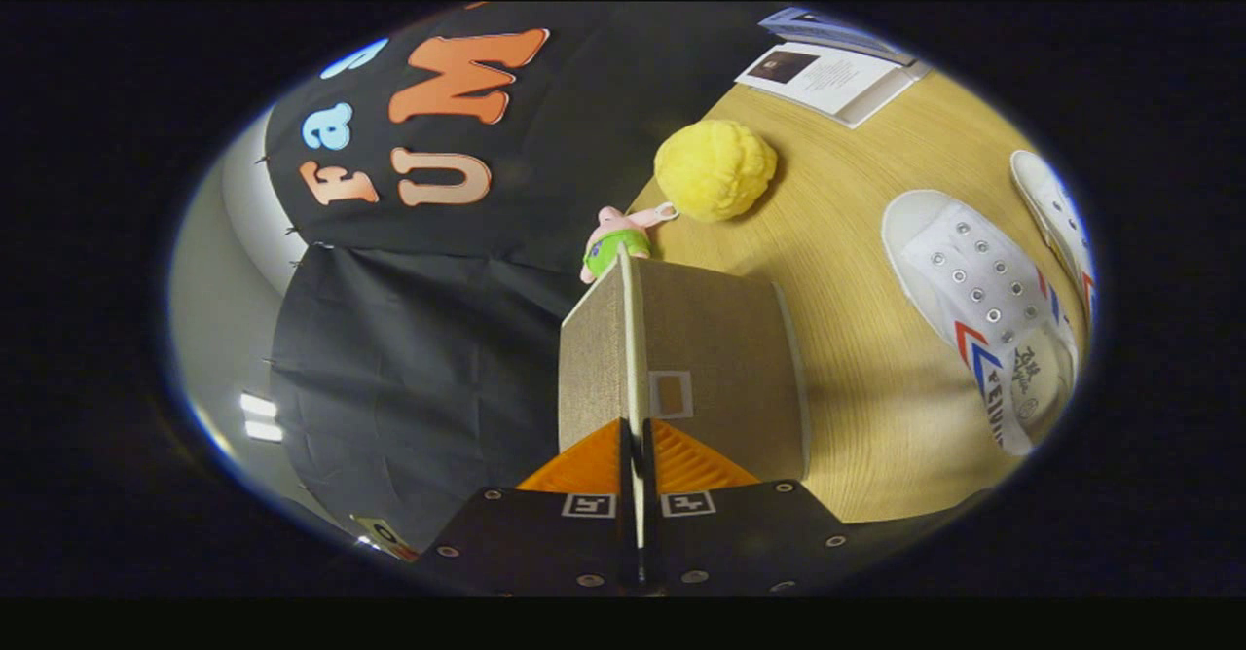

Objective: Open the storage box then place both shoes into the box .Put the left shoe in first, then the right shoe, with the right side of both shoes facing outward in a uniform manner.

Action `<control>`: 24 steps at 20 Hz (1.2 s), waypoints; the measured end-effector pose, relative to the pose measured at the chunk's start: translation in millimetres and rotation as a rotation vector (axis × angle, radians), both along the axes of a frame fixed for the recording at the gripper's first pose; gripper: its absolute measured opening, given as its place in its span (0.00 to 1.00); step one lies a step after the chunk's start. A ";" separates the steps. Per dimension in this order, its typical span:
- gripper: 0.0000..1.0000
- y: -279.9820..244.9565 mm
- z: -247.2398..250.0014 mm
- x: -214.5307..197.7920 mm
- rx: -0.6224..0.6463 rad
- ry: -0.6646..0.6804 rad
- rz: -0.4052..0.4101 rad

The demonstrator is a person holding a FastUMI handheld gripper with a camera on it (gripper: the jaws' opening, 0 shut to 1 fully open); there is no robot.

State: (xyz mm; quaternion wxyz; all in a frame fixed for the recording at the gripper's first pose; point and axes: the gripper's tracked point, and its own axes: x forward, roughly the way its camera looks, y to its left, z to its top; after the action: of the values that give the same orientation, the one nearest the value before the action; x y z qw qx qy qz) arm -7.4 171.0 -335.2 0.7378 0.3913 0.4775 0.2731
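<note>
My gripper (635,436) is shut on the thin pale edge of the storage box's lid (631,339), which runs straight out between the fingers. The box (725,358) is beige fabric with a small framed label window (671,394) just beyond the fingers. It rests on the wooden table (857,436). Two white canvas shoes with red and blue stripes lie on the table to the right of the box. The nearer shoe (978,314) shows its eyelets and open mouth. The farther shoe (1056,212) lies beyond it and is partly cut off.
A yellow fluffy ball (715,168) sits on the table beyond the box. A small pink toy in green (613,241) lies at the box's far corner. Farther off lie a white booklet (827,76) and blue papers (837,32). Black cloth wall (419,368) hangs to the left.
</note>
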 end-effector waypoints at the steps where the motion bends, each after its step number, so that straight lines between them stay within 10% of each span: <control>1: 0.02 -0.1 4.6 3.2 0.003 -0.016 -0.015; 24: 0.03 196.1 159.2 11.3 0.028 -0.280 0.101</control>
State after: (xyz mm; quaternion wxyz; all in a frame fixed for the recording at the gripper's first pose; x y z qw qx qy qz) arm 3.8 367.1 -176.0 0.7768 0.3354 0.3853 0.3683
